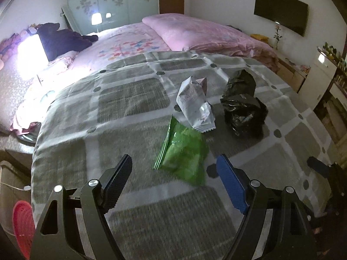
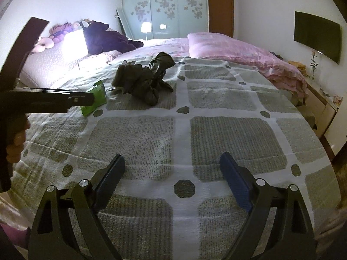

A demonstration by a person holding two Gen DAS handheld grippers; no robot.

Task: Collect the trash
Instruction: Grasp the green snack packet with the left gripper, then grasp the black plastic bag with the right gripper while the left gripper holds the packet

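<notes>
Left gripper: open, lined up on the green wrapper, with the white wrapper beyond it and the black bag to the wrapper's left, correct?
Not quite: in the left wrist view the black bag lies right of the white wrapper. The left gripper is open, green wrapper just ahead.

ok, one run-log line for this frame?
stage: approach | left gripper: open, over green wrapper | right gripper: open, empty | white wrapper, black bag: on blanket

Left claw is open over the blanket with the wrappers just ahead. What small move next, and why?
Probably ease the left claw forward and down onto the green wrapper. It is the nearest piece of trash, lies loose on the blanket just ahead, and the jaws stand wide and empty.
</notes>
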